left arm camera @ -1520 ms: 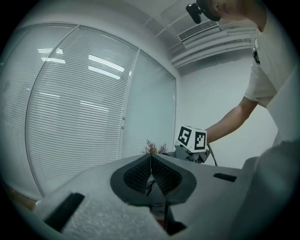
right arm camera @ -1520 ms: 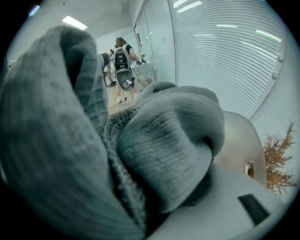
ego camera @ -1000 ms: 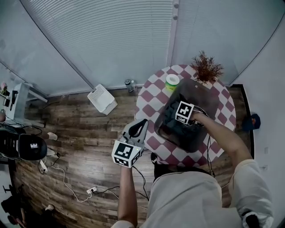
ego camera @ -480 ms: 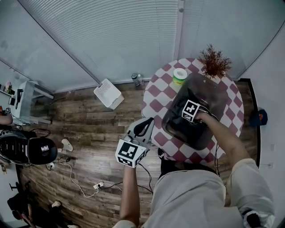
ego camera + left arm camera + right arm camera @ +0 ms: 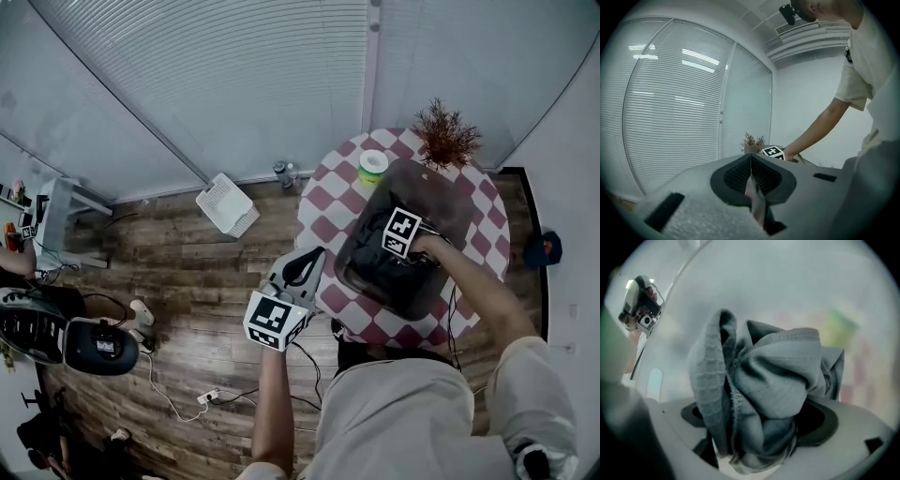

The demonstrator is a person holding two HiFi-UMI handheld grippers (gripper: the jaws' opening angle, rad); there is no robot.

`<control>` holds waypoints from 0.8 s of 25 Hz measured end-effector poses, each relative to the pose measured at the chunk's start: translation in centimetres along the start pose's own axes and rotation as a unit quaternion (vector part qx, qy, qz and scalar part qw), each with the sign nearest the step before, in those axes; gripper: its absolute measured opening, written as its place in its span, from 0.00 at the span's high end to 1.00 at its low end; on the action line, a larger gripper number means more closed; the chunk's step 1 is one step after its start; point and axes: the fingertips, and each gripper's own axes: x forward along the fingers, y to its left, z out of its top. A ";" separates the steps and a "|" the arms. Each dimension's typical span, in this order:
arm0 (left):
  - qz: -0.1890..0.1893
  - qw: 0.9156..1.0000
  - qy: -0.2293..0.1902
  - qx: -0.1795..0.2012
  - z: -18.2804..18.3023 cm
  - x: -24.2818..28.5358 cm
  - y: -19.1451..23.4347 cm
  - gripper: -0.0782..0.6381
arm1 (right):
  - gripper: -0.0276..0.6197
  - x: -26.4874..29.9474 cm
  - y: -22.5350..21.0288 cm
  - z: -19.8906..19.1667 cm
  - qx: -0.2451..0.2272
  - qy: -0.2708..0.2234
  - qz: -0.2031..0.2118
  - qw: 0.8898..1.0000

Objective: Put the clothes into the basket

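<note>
Head view: the left gripper (image 5: 298, 270) hangs over the floor just beside the table (image 5: 317, 202), jaws pressed together on nothing. To its right, the right gripper (image 5: 398, 240) is down in the basket (image 5: 441, 183), jaws opening wide with the grey cloth (image 5: 764, 390) bunched between them. Best lift straight up, so no fold snags.
</note>
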 end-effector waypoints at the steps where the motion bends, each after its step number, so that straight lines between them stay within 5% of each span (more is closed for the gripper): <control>1: -0.001 1.000 -0.002 0.001 0.1 0.1 -0.2 0.87 | 0.22 -0.5 0.2 0.0 -0.002 -0.005 0.000 1.000; 12: -0.036 0.999 -0.011 0.008 1.0 2.6 -1.3 0.87 | 0.22 -8.4 2.0 1.9 -0.009 -0.099 0.001 0.995; 20: -0.020 1.000 -0.014 0.007 1.7 4.4 -1.8 0.87 | 0.22 -14.1 4.5 3.3 -0.054 -0.177 0.003 0.983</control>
